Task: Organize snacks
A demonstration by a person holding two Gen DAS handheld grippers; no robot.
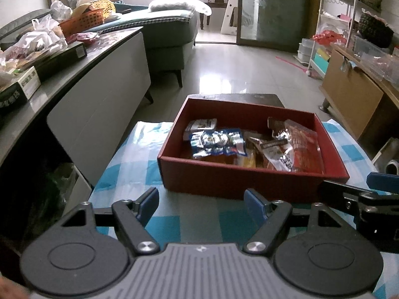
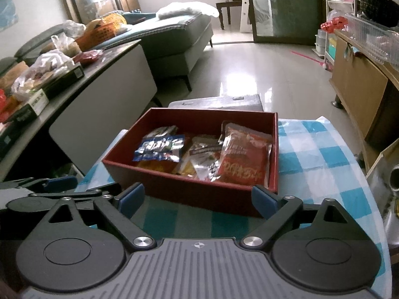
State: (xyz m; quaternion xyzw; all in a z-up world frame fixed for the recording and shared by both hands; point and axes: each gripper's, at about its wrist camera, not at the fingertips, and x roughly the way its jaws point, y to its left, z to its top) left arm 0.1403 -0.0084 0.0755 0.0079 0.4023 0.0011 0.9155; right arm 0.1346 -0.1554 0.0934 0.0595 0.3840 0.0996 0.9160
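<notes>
Red box (image 2: 194, 191) of snacks (image 2: 244, 157) just beyond empty right gripper (image 2: 198, 200).

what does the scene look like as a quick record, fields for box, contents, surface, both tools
box: red open box, standing on the cloth
contents: blue snack packet at the left, red snack packet at the right, more packets between and beneath them
surface: blue and white checked cloth
left tool: open, empty, short of the box's near wall
right tool: open, empty, near wall of the box between its fingertips in its view
loose snacks on cloth: none in view
</notes>
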